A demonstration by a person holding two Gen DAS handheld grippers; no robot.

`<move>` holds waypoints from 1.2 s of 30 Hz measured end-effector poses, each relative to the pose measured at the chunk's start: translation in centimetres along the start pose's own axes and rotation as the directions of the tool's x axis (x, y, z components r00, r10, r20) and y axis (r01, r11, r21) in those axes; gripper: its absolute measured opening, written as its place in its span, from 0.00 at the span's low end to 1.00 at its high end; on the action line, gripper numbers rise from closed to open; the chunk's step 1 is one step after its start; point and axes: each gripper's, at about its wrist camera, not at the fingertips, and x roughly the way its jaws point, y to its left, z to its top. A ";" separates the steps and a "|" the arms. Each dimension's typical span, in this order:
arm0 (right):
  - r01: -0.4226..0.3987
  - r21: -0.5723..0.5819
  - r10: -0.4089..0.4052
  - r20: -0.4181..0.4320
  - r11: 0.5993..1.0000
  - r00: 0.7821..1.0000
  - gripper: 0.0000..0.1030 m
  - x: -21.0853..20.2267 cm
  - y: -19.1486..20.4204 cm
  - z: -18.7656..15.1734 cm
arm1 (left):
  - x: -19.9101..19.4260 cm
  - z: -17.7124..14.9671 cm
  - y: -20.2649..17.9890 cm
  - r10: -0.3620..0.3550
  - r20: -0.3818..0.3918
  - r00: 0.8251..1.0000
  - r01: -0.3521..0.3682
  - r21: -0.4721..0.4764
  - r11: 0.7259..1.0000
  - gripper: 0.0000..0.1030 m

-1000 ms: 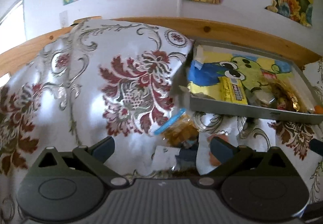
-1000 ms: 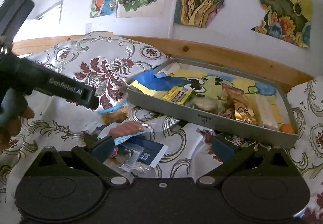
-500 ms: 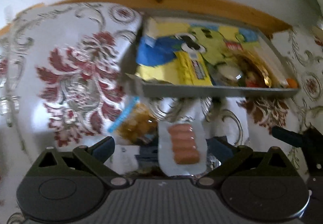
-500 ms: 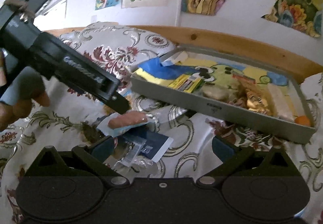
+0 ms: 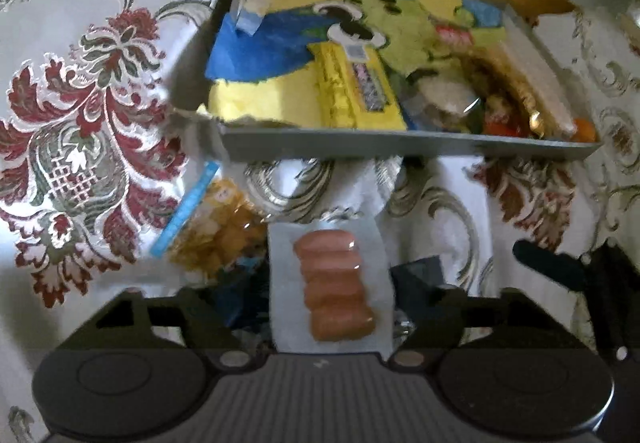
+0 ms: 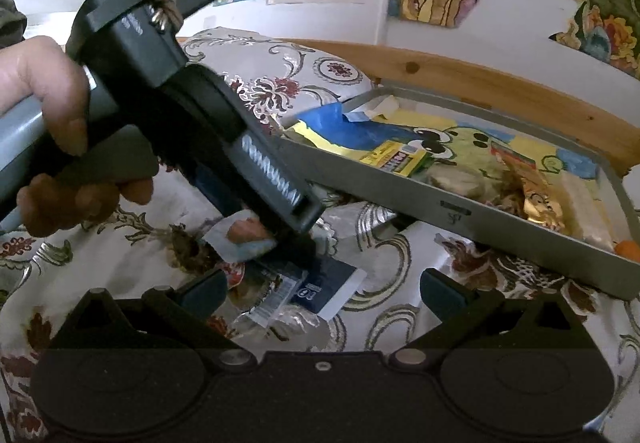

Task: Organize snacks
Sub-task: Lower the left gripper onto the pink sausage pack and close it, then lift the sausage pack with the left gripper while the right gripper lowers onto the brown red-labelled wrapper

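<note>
- Sausage pack: a white packet of small pink sausages lies between the fingers of the left gripper, right at its mouth. In the right wrist view the same pack sits under that gripper's tip on the cloth. Whether the jaws have closed on it I cannot tell; their tips are hidden in both views.
- Right gripper: jaws spread, nothing between them, hovering above a dark blue packet and a clear wrapper beside it.
- Beside the pack, to the left: a bag of yellow chips with a blue strip, also loose on the cloth.
- Farther off: the grey tray already holds snacks, among them a yellow box, a gold wrapper and an orange piece at the far right corner.
- Step, as I judge it: picking up the sausage pack to move it into the tray.
- Next move calls for a firm pinch on the thin packet edge, a lift clear of the tray's near wall, then a drop onto a free spot, likely the left part.
</note>
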 end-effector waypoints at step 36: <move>-0.200 -0.389 0.168 -0.114 0.899 0.979 0.65 2.3 6.7 -0.9 | -6.1 -5.3 5.7 0.018 0.192 0.981 0.035 -0.267 0.963 0.60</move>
